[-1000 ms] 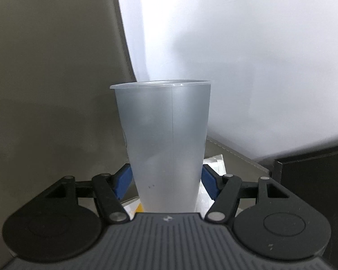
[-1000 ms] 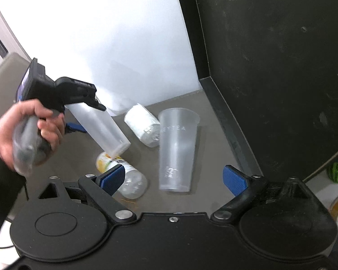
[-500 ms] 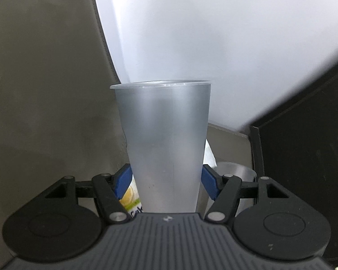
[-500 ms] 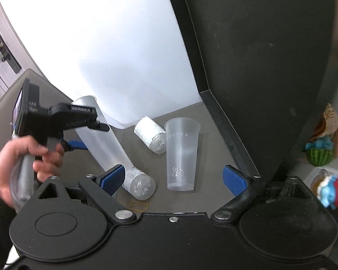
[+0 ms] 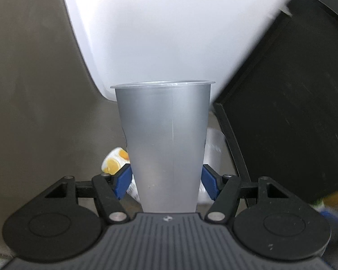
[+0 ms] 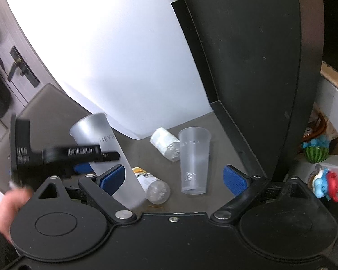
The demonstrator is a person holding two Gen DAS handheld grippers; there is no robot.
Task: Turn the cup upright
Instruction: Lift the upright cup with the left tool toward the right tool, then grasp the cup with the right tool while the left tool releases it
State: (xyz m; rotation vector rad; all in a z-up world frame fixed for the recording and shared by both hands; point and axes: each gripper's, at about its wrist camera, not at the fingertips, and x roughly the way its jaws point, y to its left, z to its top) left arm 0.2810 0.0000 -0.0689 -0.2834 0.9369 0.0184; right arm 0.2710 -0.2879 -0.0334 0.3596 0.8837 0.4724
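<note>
My left gripper (image 5: 166,181) is shut on a frosted plastic cup (image 5: 164,135) near its base, its open rim pointing away from the camera. In the right wrist view the same cup (image 6: 106,148) is tilted, mouth up and to the left, its base near the table, with the left gripper (image 6: 78,155) clamped across it. My right gripper (image 6: 173,177) is open and empty, held above the table in front of the cups.
A second frosted cup (image 6: 195,159) stands upright on the grey table (image 6: 216,135). A white cup (image 6: 165,142) and a lemon-print cup (image 6: 152,184) lie on their sides. A white backdrop (image 6: 115,51) and a black panel (image 6: 247,67) wall the area.
The left gripper has rotated the held cup from mouth-down and slanted towards upright, its base now low near the table. The right gripper has drawn back and up, staying open.
</note>
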